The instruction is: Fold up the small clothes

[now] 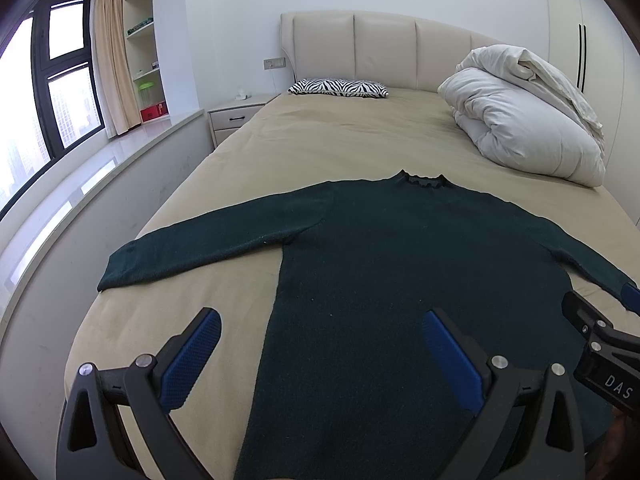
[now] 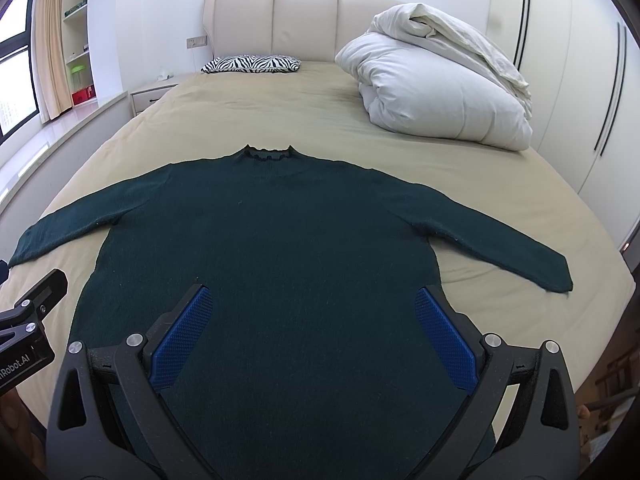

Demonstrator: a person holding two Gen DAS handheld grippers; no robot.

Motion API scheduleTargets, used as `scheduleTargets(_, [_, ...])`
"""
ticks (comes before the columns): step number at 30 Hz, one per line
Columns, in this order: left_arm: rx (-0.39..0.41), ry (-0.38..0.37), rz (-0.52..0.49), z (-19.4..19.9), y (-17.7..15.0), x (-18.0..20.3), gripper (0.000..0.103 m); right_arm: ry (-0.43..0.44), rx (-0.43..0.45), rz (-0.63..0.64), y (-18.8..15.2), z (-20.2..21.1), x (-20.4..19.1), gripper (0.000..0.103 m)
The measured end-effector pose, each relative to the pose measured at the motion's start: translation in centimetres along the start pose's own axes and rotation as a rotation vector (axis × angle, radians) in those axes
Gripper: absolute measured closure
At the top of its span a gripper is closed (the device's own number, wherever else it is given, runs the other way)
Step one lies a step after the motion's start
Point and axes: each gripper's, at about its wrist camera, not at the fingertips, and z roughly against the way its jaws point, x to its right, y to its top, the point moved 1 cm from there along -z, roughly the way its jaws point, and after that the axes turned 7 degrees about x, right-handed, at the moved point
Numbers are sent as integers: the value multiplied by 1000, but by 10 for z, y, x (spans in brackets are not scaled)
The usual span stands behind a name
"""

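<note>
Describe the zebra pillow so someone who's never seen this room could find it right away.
Start at the big bed with the beige sheet and padded cream headboard. Right at the foot of that headboard, on the window side, lies a small flat pillow. Its black-and-white zebra stripes set it apart from the plain white rolled-up duvet beside it and the dark green sweater spread nearer the foot.

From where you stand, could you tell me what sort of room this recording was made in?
A bedroom, almost certainly: a bed with a padded headboard, a zebra-print pillow and a rolled duvet, beside a nightstand.
</note>
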Motion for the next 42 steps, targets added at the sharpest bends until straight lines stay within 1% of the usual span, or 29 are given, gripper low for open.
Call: scheduleTargets(42, [-5, -3, 3, 0, -1, 1, 0, 10, -31, -4, -5, -6, 1, 0])
